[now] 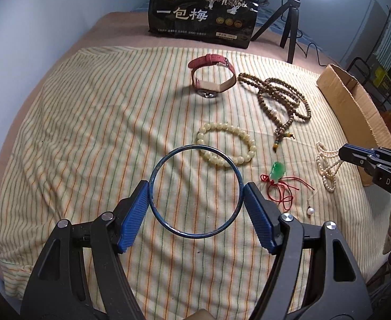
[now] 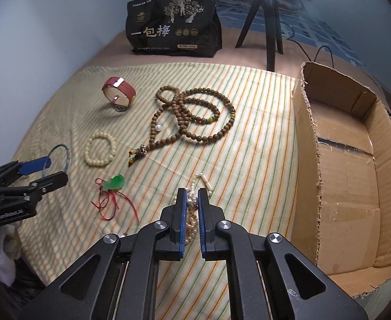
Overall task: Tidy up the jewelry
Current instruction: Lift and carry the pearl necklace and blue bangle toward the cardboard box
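My left gripper (image 1: 196, 190) is shut on a thin blue bangle (image 1: 195, 147), its pads pressing the ring's two sides above the striped cloth (image 1: 88, 133). My right gripper (image 2: 192, 196) is shut on a pearl necklace (image 2: 191, 214) lying on the cloth beside the cardboard box (image 2: 307, 160). On the cloth lie a cream bead bracelet (image 1: 226, 144), a red-strap watch (image 1: 211, 76), a brown bead mala (image 1: 280, 98), a green jade pendant on red cord (image 1: 278, 172) and a loose pearl drop (image 1: 310, 211).
The open cardboard box (image 1: 355, 106) stands at the cloth's right edge. A black snack bag (image 1: 203, 10) and a tripod (image 1: 288, 18) with a ring light stand at the back. A wall runs along the left.
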